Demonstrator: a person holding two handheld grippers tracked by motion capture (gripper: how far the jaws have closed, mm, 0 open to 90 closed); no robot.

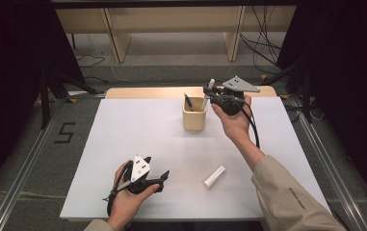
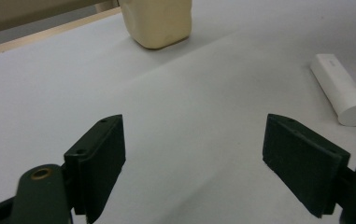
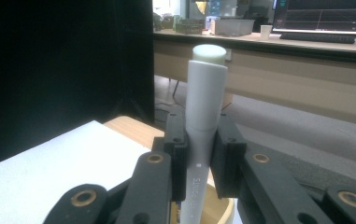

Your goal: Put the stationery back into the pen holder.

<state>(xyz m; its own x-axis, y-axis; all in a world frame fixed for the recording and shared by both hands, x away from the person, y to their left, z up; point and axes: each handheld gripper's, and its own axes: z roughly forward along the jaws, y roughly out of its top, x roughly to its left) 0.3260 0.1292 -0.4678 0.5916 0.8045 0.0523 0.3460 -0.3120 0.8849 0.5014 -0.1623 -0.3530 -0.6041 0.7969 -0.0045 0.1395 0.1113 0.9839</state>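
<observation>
Clearly the work in hand is getting a white marker (image 3: 206, 100) into the beige holder cup (image 1: 194, 118) standing near the far edge of the white counter (image 1: 123, 144). The right gripper (image 1: 209, 96) has its jaws clamped on the marker's barrel, which stands roughly upright just above the cup's right rim; held by the middle like that, the lower end is free to drop into the opening, whose rim shows just below the jaws in the right gripper view. A dark pen (image 1: 188, 102) already leans inside the cup, so the marker probably has to enter beside it. The left gripper (image 1: 158, 182) rests low near the counter's front edge, jaws spread wide with nothing between them, pointing towards a white cap-like tube (image 2: 341, 91) that lies on its side well apart from the cup, perhaps the next thing to pick up; whether it belongs to the marker I cannot tell
</observation>
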